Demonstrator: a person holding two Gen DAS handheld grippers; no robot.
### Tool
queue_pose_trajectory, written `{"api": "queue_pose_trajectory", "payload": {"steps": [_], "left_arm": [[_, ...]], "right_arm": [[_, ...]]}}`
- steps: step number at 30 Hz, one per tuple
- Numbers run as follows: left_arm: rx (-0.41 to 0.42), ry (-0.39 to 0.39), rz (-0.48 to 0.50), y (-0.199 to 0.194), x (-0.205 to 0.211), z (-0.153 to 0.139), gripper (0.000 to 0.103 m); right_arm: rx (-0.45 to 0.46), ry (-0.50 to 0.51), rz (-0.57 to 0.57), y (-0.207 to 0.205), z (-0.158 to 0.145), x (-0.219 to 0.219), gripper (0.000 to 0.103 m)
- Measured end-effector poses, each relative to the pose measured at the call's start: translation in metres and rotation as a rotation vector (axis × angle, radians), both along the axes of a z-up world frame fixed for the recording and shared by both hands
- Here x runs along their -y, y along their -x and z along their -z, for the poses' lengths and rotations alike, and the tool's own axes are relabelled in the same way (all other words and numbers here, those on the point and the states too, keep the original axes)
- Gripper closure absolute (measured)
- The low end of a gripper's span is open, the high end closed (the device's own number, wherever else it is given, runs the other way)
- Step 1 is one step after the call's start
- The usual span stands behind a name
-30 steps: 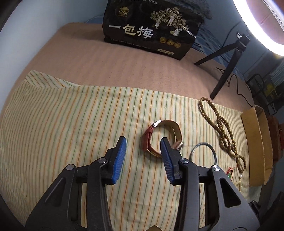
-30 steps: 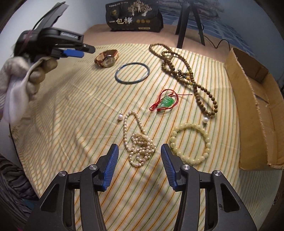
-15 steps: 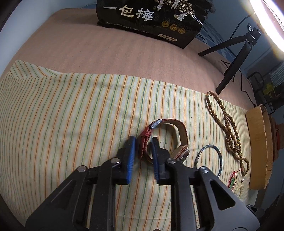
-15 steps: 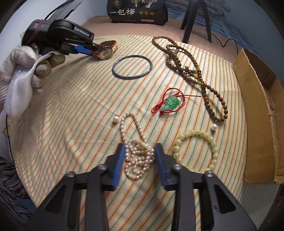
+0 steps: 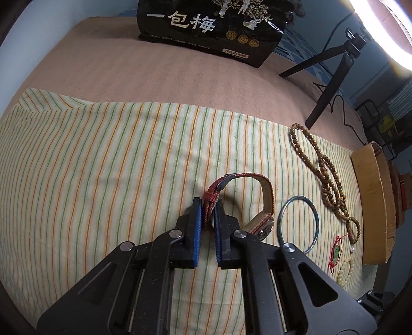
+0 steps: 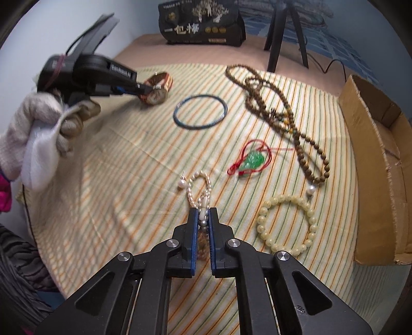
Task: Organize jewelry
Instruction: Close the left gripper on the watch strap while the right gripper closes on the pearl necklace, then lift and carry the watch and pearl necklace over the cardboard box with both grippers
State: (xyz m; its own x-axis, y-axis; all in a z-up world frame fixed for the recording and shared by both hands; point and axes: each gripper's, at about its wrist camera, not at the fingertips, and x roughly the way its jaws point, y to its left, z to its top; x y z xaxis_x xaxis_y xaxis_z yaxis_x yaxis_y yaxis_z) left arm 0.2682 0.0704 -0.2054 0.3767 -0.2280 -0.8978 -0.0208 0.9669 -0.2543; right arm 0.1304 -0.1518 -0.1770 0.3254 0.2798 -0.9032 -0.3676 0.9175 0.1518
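The left gripper (image 5: 208, 206) is closed on the red strap of a wristwatch (image 5: 247, 203), which stands on edge on the striped cloth (image 5: 103, 165); the strap is pinched between the two blue pads, and the watch face end is seen just right of the right-hand finger. In the right wrist view the same gripper (image 6: 144, 89) is seen held by a gloved hand (image 6: 43, 128), its tips at the watch (image 6: 157, 89) near the cloth's far left corner.

The right gripper (image 6: 203, 214) is closed on a pearl necklace (image 6: 199, 188); a bunched part of the strand is clamped between the pads, while a loop of pearls lies on the cloth ahead of the fingertips. A single loose pearl (image 6: 182, 183) rests just left of that loop.

The other pieces are spread over the cloth (none of them touched by either gripper). A thin blue bangle (image 6: 200, 110) lies flat beside the watch. A long string of brown wooden beads (image 6: 278, 116) runs along the right side, with a second loose pearl (image 6: 311, 190) near its lower end. A green pendant on red cord (image 6: 253, 159) lies between the bangle and a pale yellow bead bracelet (image 6: 285, 226). An open cardboard box (image 6: 378, 165) sits at the cloth's right edge. At the far end a black snack bag (image 6: 200, 23) and a tripod (image 6: 285, 33) are seen.
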Motion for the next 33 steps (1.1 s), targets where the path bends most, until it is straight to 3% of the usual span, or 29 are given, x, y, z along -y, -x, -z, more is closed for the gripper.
{"api": "queue_pose_trajectory", "payload": {"steps": [16, 33], "left_arm": [[0.14, 0.022, 0.06, 0.045, 0.032, -0.072, 0.096], [0.219, 0.091, 0.225, 0.082, 0.141, -0.111, 0.096]], "right_arm": [[0.154, -0.086, 0.07, -0.001, -0.07, 0.029, 0.1], [0.311, -0.125, 0.296, -0.02, -0.133, 0.126, 0.1]]}}
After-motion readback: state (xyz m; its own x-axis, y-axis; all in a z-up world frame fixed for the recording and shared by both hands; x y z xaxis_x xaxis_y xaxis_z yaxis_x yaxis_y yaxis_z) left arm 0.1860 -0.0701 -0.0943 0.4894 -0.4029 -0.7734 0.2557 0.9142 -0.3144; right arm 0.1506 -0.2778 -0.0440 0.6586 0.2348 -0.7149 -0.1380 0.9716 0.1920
